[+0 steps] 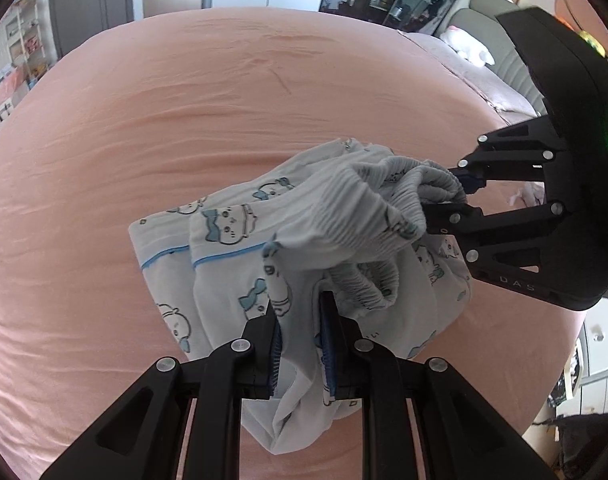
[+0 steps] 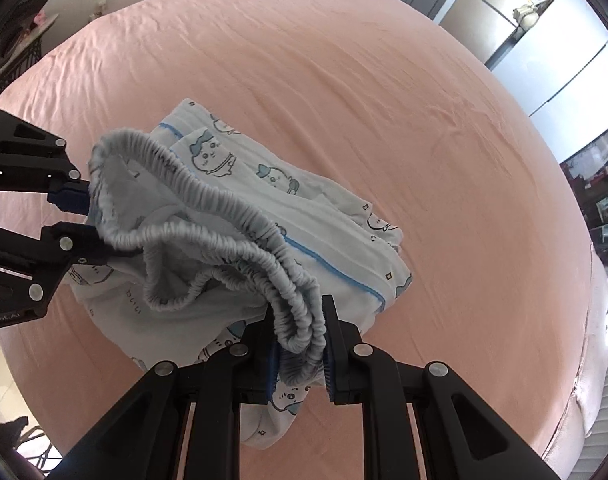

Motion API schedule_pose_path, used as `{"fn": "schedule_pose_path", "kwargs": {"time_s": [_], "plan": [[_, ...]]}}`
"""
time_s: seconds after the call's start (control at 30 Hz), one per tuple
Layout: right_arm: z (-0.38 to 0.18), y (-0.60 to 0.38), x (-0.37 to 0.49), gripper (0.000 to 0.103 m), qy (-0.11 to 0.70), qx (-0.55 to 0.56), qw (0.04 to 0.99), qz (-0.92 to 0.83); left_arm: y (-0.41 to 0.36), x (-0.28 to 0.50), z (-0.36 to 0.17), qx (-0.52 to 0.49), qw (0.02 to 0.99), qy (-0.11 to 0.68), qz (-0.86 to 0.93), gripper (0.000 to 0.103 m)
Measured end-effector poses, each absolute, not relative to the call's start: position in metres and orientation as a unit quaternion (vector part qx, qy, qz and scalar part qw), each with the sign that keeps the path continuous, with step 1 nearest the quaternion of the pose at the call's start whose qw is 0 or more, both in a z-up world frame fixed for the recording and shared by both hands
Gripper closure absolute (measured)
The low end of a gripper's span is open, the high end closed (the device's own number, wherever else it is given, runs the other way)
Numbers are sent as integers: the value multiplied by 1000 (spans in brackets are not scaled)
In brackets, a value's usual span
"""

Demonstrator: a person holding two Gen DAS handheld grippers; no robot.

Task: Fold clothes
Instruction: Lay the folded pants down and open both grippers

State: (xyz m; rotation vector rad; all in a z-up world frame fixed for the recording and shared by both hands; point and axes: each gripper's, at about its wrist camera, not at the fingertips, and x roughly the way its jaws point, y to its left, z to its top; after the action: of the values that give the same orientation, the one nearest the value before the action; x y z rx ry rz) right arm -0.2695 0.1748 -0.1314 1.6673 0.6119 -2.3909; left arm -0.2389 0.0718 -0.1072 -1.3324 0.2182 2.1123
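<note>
I am holding the shorts [image 1: 324, 240] bunched between both claws, above the bed [image 1: 184, 100] | left claw [image 1: 300, 340] clamping thin cloth | right claw [image 2: 298, 344] clamping the waistband [image 2: 224, 208] | I am judging: pull apart evenly, keeping the waistband taut and hems aligned.

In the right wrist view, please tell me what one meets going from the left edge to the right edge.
Left gripper holding the waistband → grey elastic waistband → printed white shorts → bare pink bedsheet → silver refrigerator.

Both grippers' fingers [image 2: 331, 332] pinch the shorts' [image 2: 264, 184] waistband [image 2: 208, 196].
</note>
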Motion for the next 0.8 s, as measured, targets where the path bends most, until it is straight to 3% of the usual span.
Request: {"fn": "schedule_pose_path", "kwargs": {"time_s": [0.1, 0.2, 0.27, 0.33, 0.43, 0.5, 0.53, 0.8], "plan": [[-131, 178, -273, 81, 187, 560, 70, -804, 65, -237, -102, -502, 294, 73, 810, 88], [-132, 184, -276, 63, 179, 556, 37, -811, 61, -235, -97, -489, 257, 87, 829, 87], [-130, 192, -275, 40, 163, 554, 21, -816, 59, -233, -94, -486, 244, 84, 835, 85], [-127, 203, -273, 31, 137, 553, 9, -822, 58, -230, -90, -482, 243, 79, 838, 82], [-122, 219, -270, 30, 99, 551, -8, -829, 63, -218, -86, -473, 267, 90, 835, 71], [-119, 230, -268, 30, 72, 549, -18, -832, 70, -207, -85, -464, 284, 107, 832, 51], [-119, 233, -267, 30, 55, 550, -13, -833, 74, -203, -86, -458, 291, 117, 832, 48], [-131, 246, -244, 30, -4, 536, 13, -844, 102, -181, -101, -438, 300, 191, 826, 47]]}}
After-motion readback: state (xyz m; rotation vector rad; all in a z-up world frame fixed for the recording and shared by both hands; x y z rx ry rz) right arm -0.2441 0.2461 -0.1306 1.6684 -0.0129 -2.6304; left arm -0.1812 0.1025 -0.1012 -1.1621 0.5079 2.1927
